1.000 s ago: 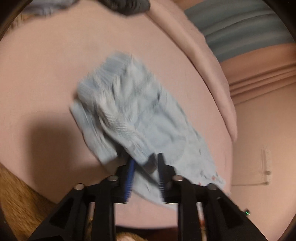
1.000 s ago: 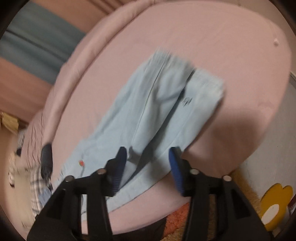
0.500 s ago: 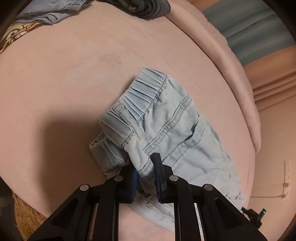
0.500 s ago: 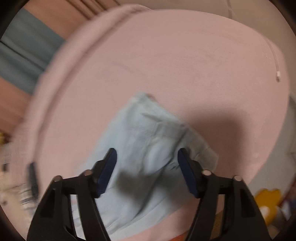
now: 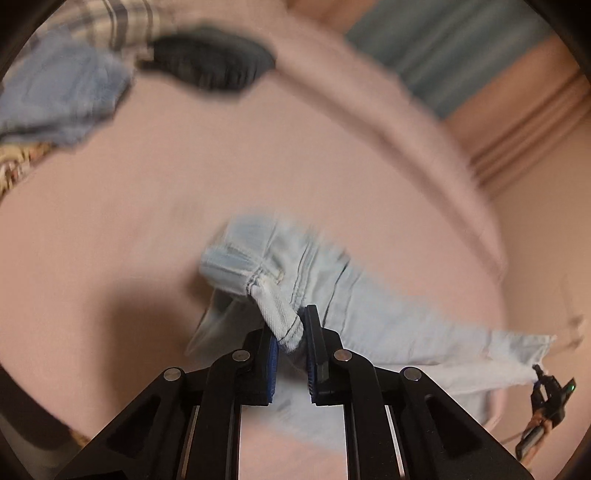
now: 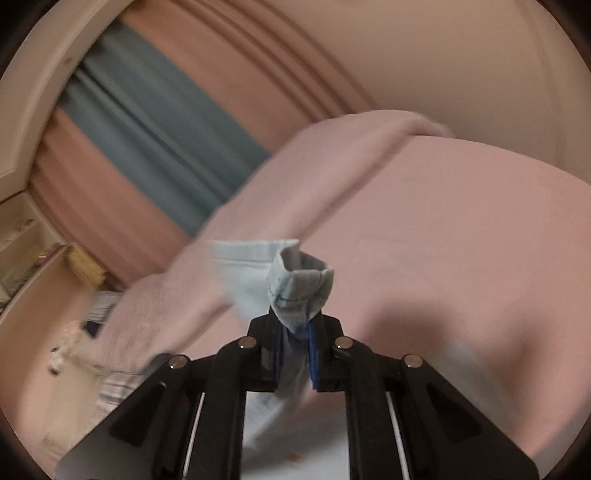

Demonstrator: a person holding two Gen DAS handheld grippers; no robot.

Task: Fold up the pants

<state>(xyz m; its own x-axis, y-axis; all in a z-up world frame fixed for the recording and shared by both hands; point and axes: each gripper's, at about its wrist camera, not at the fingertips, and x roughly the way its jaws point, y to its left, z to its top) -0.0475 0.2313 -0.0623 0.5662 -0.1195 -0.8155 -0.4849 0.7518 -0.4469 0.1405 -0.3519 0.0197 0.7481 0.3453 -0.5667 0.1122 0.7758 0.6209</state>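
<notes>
Light blue denim pants stretch across the pink bed. My left gripper is shut on a bunched fold at the waistband corner, which is lifted off the sheet. At that view's far right, the right gripper holds the leg end taut. In the right wrist view, my right gripper has its jaws closing, with the rolled leg hem pinched between the pads and raised above the bed. More pale cloth hangs below and to the left.
A dark garment, a blue denim piece and plaid cloth lie at the bed's far end. A rolled pink blanket runs along the far side. A teal curtain hangs behind.
The left gripper closed on the waistband corner and pulled it up. The right gripper shut on the leg hem and rose, so its view tipped toward the curtain. The pants went from flat to stretched.
</notes>
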